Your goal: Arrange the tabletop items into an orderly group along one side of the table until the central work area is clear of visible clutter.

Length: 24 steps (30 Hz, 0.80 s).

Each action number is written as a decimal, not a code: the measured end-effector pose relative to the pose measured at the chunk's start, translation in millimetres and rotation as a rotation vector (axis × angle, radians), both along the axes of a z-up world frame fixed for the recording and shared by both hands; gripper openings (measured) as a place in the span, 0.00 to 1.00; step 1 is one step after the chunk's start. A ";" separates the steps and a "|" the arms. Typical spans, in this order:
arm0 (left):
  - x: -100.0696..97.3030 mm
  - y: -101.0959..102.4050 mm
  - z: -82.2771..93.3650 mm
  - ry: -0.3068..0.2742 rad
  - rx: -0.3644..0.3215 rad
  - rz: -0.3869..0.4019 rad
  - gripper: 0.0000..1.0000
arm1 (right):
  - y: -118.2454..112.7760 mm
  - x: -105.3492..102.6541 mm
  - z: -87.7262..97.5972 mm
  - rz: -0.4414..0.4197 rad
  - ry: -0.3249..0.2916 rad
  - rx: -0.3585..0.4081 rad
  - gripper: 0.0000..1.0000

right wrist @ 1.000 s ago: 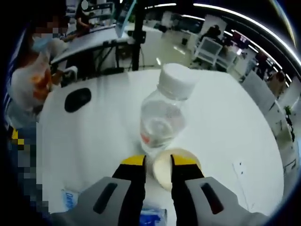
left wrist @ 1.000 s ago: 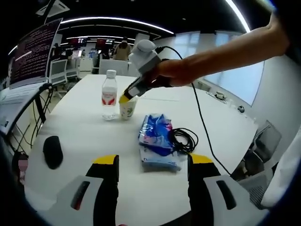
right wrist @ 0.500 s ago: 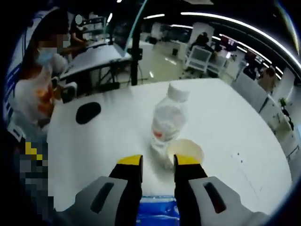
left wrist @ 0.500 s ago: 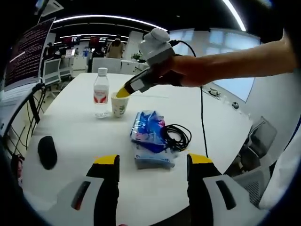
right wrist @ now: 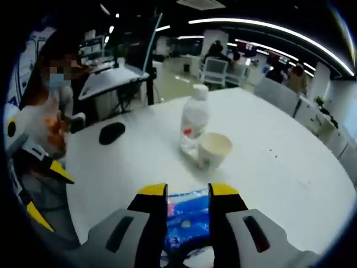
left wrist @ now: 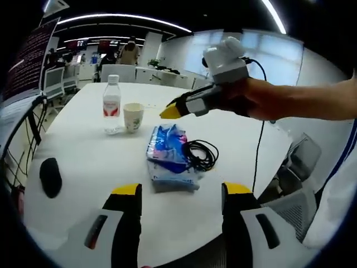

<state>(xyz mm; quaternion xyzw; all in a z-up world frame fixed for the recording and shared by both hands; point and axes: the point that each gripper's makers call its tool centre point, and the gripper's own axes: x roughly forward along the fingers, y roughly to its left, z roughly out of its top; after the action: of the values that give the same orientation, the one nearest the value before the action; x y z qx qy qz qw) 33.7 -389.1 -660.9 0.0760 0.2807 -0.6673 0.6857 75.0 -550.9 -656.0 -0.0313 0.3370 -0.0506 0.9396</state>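
Where the white counter (left wrist: 83, 162) curves along its near edge, a wide bare strip lies open between that edge and the clutter, and the left gripper (left wrist: 181, 192) hangs over it with its yellow-tipped fingers (left wrist: 127, 192) spread apart and empty. Toward the middle lies a flat, crinkled blue-and-pink plastic packet (left wrist: 166, 152), with a coiled black cable (left wrist: 199, 155) resting against its side. Farther back, near the far edge, a clear ribbed water bottle (left wrist: 111, 106) with a white cap and red label stands upright just beside a pale paper cup (left wrist: 133, 117), also upright. A smooth black oval mouse (left wrist: 49, 176) sits well apart from them near a side edge. Held in a hand (left wrist: 254, 100), the right gripper (right wrist: 188, 195) is above the packet with its fingers slightly apart, gripping nothing. Around the glossy counter are office chairs, desks, strip lights and a seated person (right wrist: 42, 111).
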 end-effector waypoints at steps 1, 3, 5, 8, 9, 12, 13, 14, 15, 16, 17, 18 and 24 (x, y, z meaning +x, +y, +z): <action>-1.3 -0.5 -0.3 0.002 0.001 -0.008 0.57 | 0.6 -12.6 -2.5 -0.018 0.007 0.002 0.27; -2.6 -1.2 -0.6 0.001 0.001 -0.018 0.57 | -5.2 -32.2 -10.6 -0.063 0.015 0.013 0.27; -4.7 -2.8 -0.8 0.002 0.000 -0.033 0.57 | -11.3 -60.0 -21.1 -0.129 0.032 0.036 0.27; -8.8 -6.4 -2.1 0.000 0.003 -0.056 0.57 | -20.1 -102.2 -37.4 -0.201 0.060 0.062 0.27; -9.6 -7.5 -2.4 -0.002 0.003 -0.060 0.57 | -20.5 -111.4 -39.2 -0.216 0.061 0.068 0.27; -12.5 -11.8 -2.9 -0.008 0.008 -0.070 0.58 | -26.3 -143.0 -49.5 -0.277 0.082 0.096 0.26; -13.1 -13.0 -2.8 -0.009 0.009 -0.070 0.58 | -27.2 -149.7 -50.6 -0.288 0.079 0.103 0.26; -13.9 -14.0 -2.8 -0.010 0.011 -0.069 0.58 | -30.4 -159.5 -54.2 -0.302 0.081 0.107 0.26; -14.6 -15.2 -2.7 -0.011 0.013 -0.067 0.58 | -32.4 -169.9 -58.4 -0.326 0.090 0.120 0.26; -15.4 -16.9 -2.7 -0.015 0.016 -0.064 0.58 | -33.6 -174.8 -60.8 -0.339 0.089 0.132 0.26; -15.4 -17.9 -2.8 -0.018 0.020 -0.059 0.58 | -34.5 -180.9 -63.6 -0.346 0.088 0.145 0.26; -15.0 -18.8 -2.2 -0.016 0.021 -0.049 0.58 | -35.1 -184.1 -65.6 -0.348 0.090 0.151 0.26; -20.7 -23.1 3.4 0.002 0.025 0.015 0.58 | -38.7 -193.9 -71.7 -0.356 0.090 0.188 0.26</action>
<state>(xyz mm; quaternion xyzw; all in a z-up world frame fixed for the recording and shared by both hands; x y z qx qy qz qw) 13.0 -412.2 -657.5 0.0816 0.2902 -0.6587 0.6893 -118.9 -589.6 -727.7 0.1142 0.3821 -0.1829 0.8986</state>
